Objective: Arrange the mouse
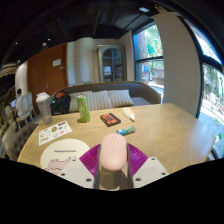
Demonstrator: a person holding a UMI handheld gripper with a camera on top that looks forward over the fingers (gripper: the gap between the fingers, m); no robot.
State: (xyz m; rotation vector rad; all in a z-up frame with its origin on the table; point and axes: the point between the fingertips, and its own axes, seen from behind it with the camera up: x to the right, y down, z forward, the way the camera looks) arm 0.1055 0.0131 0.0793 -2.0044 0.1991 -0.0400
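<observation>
A: One view only, the gripper's. The gripper (113,165) looks clenched on a pale pink mouse (113,155), magenta pads (90,159) tight against both its sides, just above the wooden table (165,125).

B: Any containers? Beyond the fingers stands a green bottle (83,108); its contents can't be seen. Beside it sits a green box (109,119), then a red pen (130,115). Papers (55,131) lie off to the left.

On the table (165,130): 1 pink mouse (113,155), 1 green bottle (83,108), 2 paper sheets (56,131), 1 red marker (130,117).
</observation>
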